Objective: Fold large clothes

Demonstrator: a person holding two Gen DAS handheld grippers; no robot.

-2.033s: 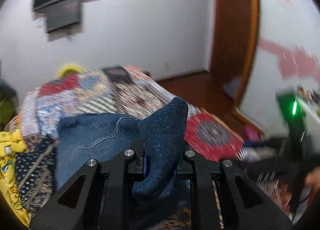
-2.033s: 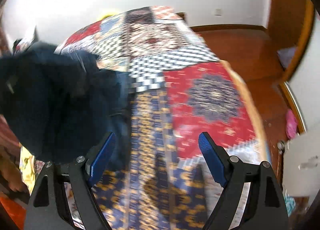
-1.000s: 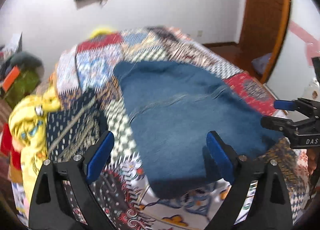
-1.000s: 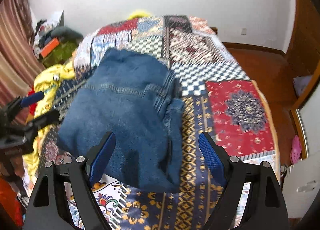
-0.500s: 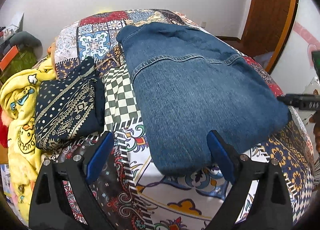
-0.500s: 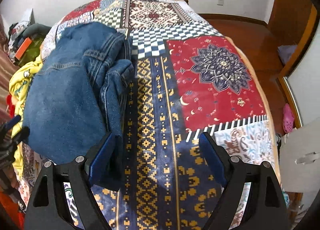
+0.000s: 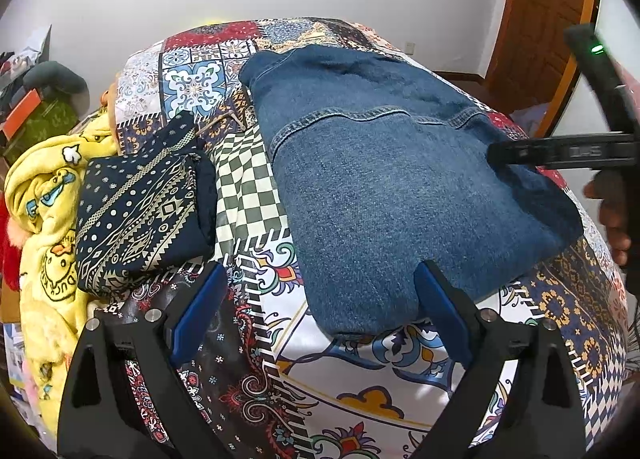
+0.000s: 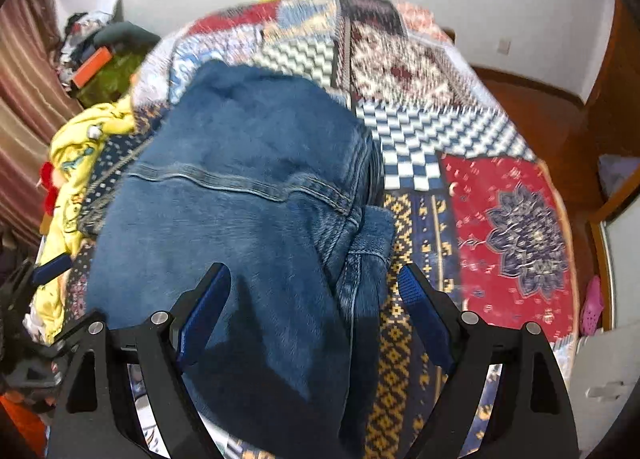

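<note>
Now both claws are gaping wide and gripping nothing: the left gripper (image 7: 320, 313) is hovering at the folded denim garment's (image 7: 400, 187) near edge, the right gripper (image 8: 314, 313) straddling its (image 8: 248, 211) corner. Outward, the denim is lying on the patchwork bedspread (image 7: 196, 83), a folded navy patterned cloth (image 7: 140, 211) sitting at its nine o'clock.

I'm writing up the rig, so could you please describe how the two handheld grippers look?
Both the left gripper and right gripper have black angular frames with triangular cut-outs, silver round screws and blue fingers. From the left view, the right unit shows a green light and pale lettering.
</note>
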